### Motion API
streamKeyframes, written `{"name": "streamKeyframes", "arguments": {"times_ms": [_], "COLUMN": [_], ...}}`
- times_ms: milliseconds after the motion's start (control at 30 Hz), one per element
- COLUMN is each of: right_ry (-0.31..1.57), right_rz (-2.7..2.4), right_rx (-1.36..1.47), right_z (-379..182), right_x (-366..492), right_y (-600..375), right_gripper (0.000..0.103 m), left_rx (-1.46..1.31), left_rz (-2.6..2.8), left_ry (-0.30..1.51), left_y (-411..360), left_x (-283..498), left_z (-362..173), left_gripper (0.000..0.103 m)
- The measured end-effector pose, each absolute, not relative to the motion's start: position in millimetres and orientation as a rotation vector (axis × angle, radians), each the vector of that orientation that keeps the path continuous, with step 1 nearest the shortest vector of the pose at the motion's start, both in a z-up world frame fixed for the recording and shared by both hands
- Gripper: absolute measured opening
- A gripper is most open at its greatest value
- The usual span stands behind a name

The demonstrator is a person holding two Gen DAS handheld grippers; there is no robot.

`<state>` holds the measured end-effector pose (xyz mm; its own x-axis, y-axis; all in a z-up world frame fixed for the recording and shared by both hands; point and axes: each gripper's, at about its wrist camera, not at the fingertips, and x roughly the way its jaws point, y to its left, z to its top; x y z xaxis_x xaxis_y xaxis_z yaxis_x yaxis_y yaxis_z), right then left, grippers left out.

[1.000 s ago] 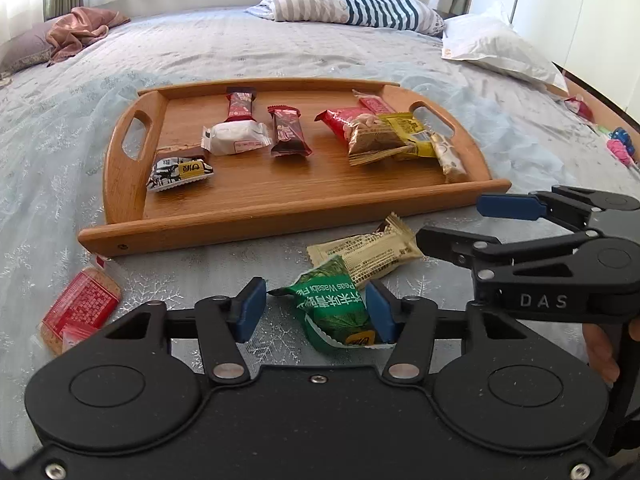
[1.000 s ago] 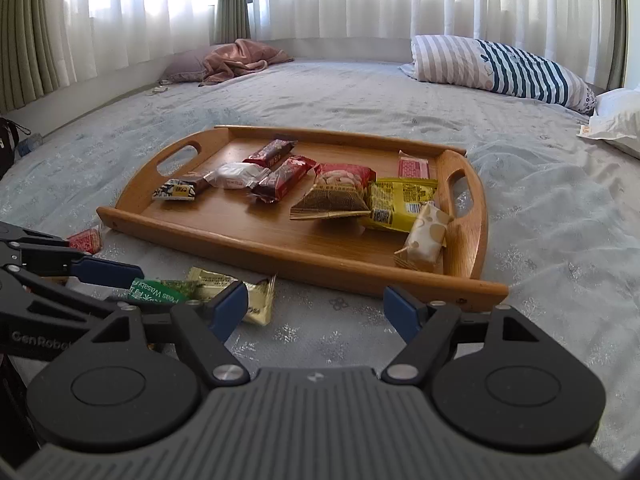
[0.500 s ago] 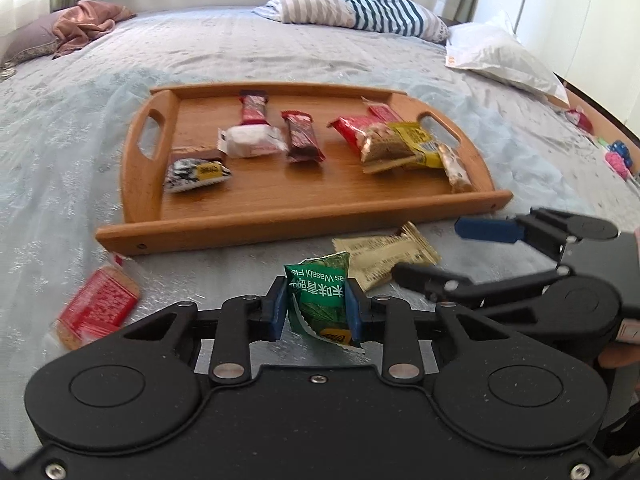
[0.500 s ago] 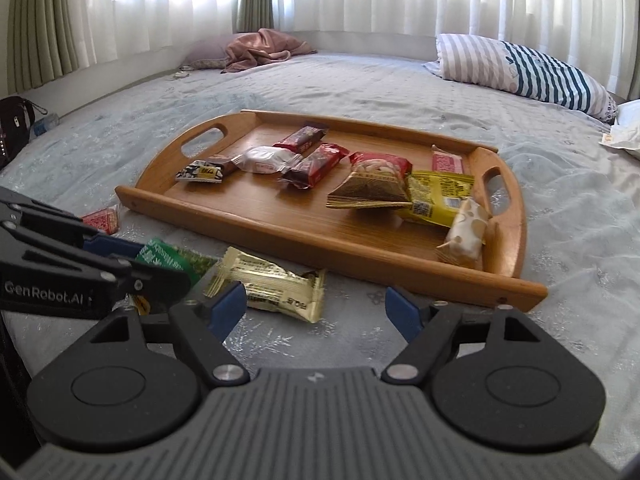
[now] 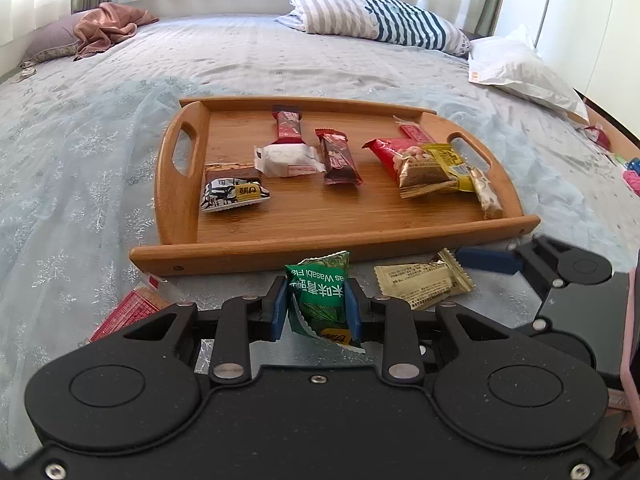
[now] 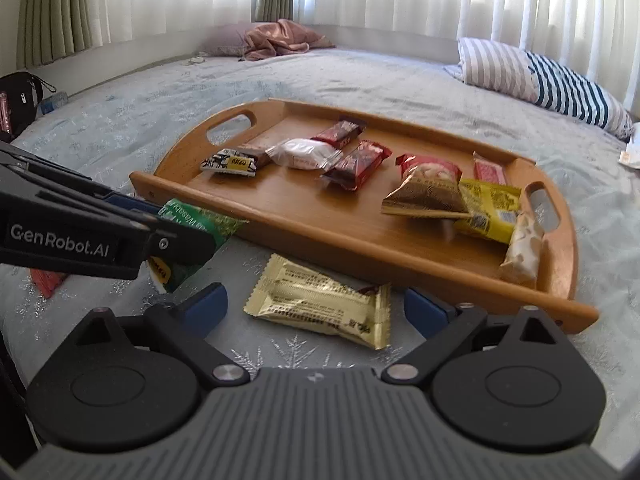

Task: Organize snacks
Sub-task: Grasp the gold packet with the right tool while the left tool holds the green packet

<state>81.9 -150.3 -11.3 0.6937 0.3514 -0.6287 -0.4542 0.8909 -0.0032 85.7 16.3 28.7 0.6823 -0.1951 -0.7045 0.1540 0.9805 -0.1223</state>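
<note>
My left gripper [image 5: 316, 307] is shut on a green wasabi pea packet [image 5: 320, 292] and holds it just in front of the wooden tray [image 5: 304, 248]; the packet also shows in the right wrist view [image 6: 192, 236]. My right gripper [image 6: 316, 308] is open, its blue pads on either side of a gold snack bar [image 6: 320, 300] lying on the bed before the tray [image 6: 400, 256]. The gold bar also shows in the left wrist view [image 5: 424, 284]. Several wrapped snacks lie on the tray.
A red packet [image 5: 128, 312] lies on the bedspread at the left of my left gripper. Striped pillow [image 5: 376, 20] and white pillow [image 5: 520, 72] lie at the back right, a pink cloth [image 5: 108, 28] at the back left.
My left gripper closed on the green packet and lifted it off the bed. My right gripper moved forward and down until its open pads flank the gold bar.
</note>
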Motion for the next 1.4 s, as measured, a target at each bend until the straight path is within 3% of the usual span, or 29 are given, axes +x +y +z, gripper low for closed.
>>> {"name": "streamKeyframes", "arguments": {"times_ms": [67, 167, 267, 767, 1400], "right_ry": [0.680, 0.668, 0.657, 0.624, 0.565], "right_rz": [0.466, 0.466, 0.466, 0.407, 0.274], "right_rx": [-0.143, -0.141, -0.146, -0.106, -0.050], "right_z": [-13, -11, -8, 9, 43], "right_x": [81, 77, 74, 66, 101], "right_y": [-149, -148, -148, -165, -189], "right_gripper": [0.089, 0.069, 0.063, 0.063, 0.064], "left_rx": [-0.054, -0.054, -0.050, -0.109, -0.085], "left_rz": [-0.194, -0.196, -0.198, -0.207, -0.176], "left_ry": [0.795, 0.793, 0.786, 0.785, 0.682], "left_y": [17, 17, 17, 16, 12], "left_x": [87, 88, 89, 96, 135], "left_z": [28, 29, 30, 34, 75], "left_gripper": [0.028, 0.028, 0.028, 0.028, 0.028]}}
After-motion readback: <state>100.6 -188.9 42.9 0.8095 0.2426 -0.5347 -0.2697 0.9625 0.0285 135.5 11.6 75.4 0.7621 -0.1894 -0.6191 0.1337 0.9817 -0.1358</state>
